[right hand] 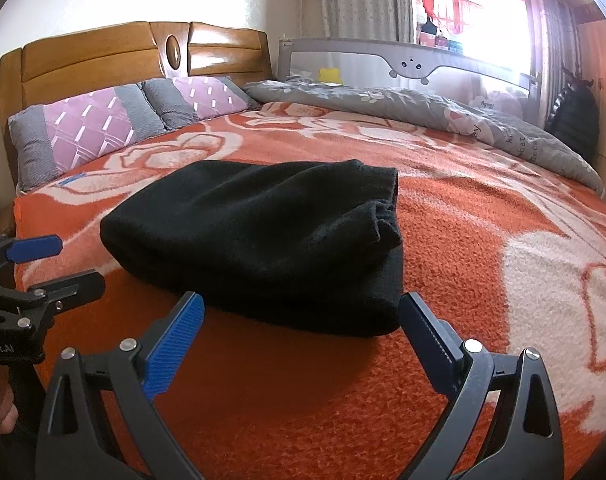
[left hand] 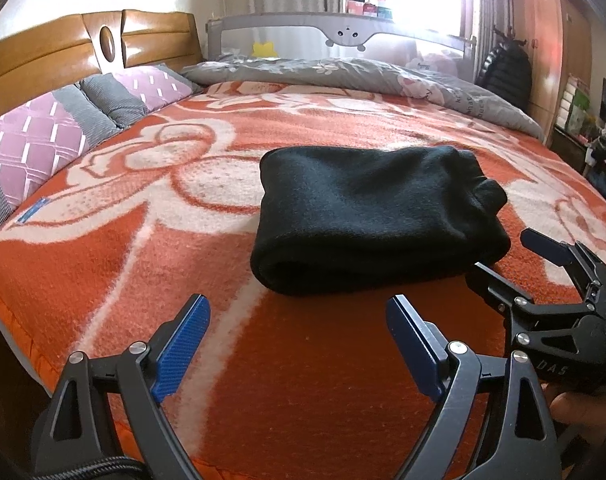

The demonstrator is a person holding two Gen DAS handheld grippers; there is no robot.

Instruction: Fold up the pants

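The black pants [left hand: 367, 216] lie folded into a thick bundle on the orange and white blanket [left hand: 183, 208]; they also show in the right wrist view [right hand: 263, 240]. My left gripper [left hand: 299, 320] is open and empty, just short of the bundle's near edge. My right gripper [right hand: 301, 316] is open and empty, its blue pads either side of the bundle's near right corner, not touching. The right gripper also shows in the left wrist view [left hand: 507, 252], beside the bundle's right end. The left gripper shows at the left of the right wrist view [right hand: 59, 260].
Purple and grey pillows [left hand: 63, 120] lean on a wooden headboard [left hand: 83, 52] at the far left. A grey quilt [left hand: 343, 72] and a grey bed rail [left hand: 343, 32] run along the far side. A wardrobe [left hand: 543, 40] and clutter stand at the right.
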